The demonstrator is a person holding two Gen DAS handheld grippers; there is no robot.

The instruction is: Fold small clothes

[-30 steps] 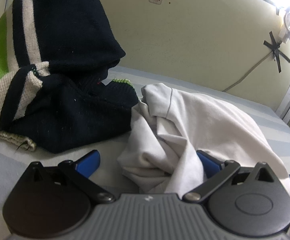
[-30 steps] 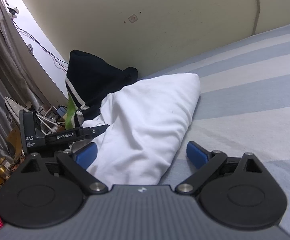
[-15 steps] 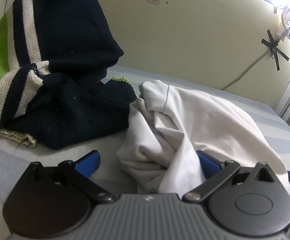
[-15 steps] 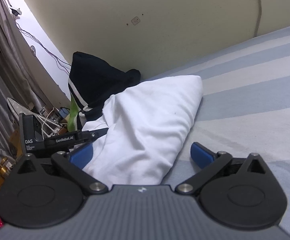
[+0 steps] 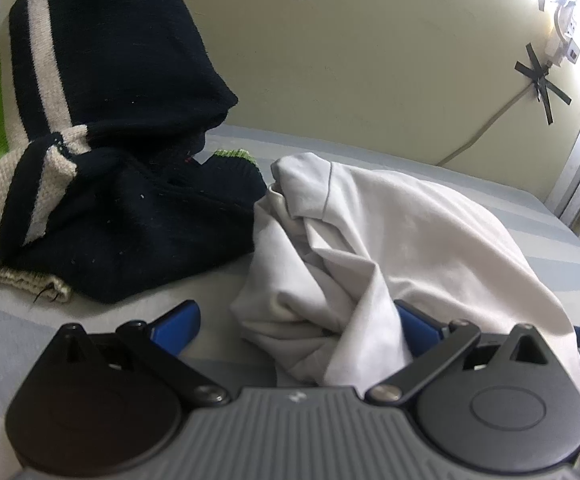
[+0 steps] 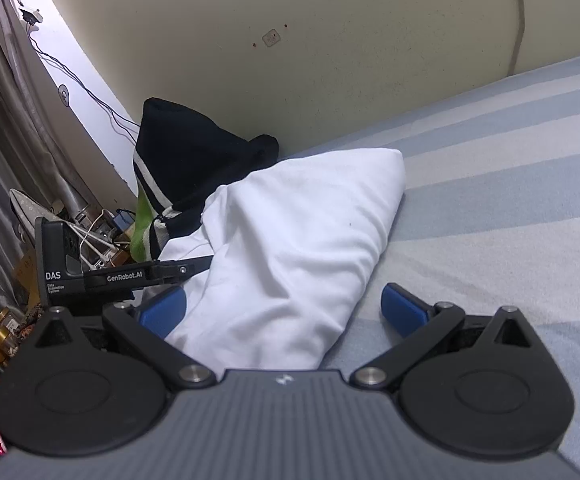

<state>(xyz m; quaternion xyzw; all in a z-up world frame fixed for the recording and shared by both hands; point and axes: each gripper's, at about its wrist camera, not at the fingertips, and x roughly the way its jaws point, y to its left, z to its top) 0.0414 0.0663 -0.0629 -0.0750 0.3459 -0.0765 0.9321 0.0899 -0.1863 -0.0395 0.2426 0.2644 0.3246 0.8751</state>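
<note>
Lying crumpled on the bed (image 6: 509,208), the shirt (image 5: 389,240) awaits folding, both released claws (image 5: 295,320) (image 6: 282,308) straddling it.

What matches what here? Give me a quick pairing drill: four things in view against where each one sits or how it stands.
Things:
1. white garment
2. dark striped sweater
3. left gripper
4. right gripper

Descriptions:
A. piled against the wall, green and cream showing
B. open, with bunched cloth between its fingers and one pad half hidden by a fold
C. open, both blue pads showing, astride a smooth cloth end
D. crumpled in a heap on the striped bedsheet

Pairs: 1-D, 2-A, 3-B, 4-C
</note>
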